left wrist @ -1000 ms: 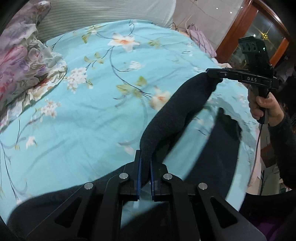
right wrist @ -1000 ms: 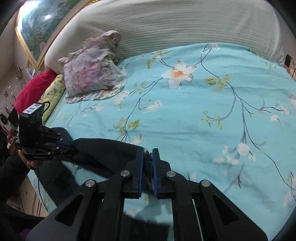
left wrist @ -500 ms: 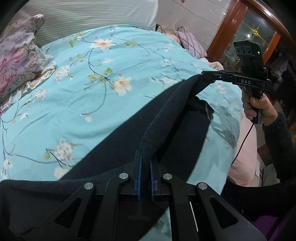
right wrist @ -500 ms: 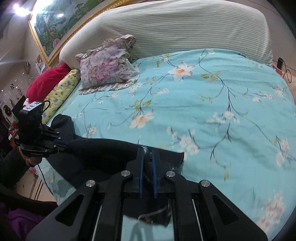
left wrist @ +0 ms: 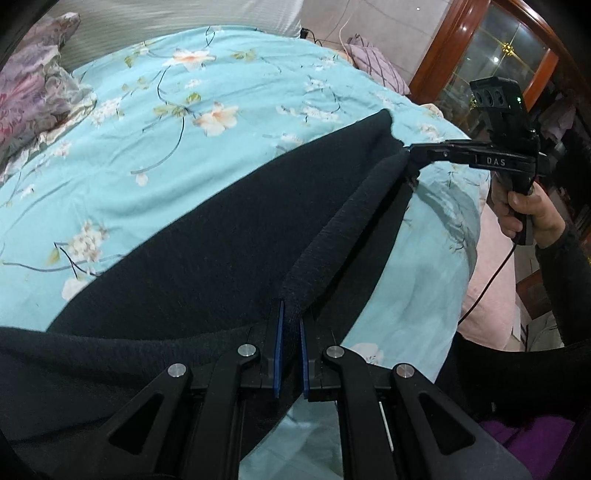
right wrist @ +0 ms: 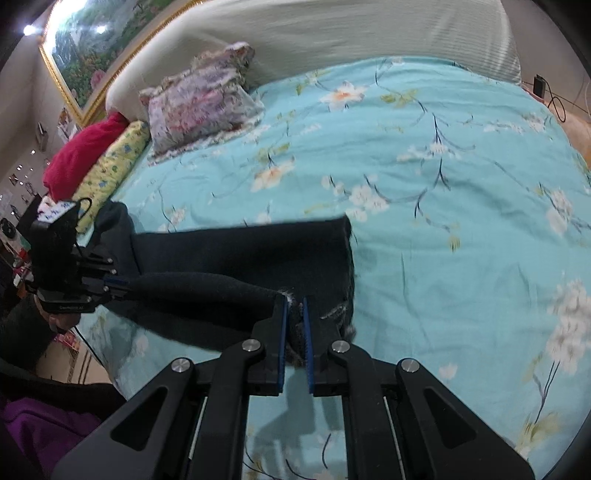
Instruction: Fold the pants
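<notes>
Dark pants (left wrist: pixel 207 236) taut between left gripper (left wrist: pixel 290 332) and right gripper (right wrist: pixel 294 317), both clenched on the waistband over floral bedspread (right wrist: pixel 424 177).

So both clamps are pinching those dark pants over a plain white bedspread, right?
Not quite. Both the left gripper and the right gripper do pinch the dark pants, but the bedspread is turquoise with a flower print, not plain white; the right wrist view shows it best.

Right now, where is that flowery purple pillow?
The flowery purple pillow lies at the head of the turquoise floral bedspread, against the striped cream headboard, beside a yellow cushion, upper left in the right wrist view.
</notes>
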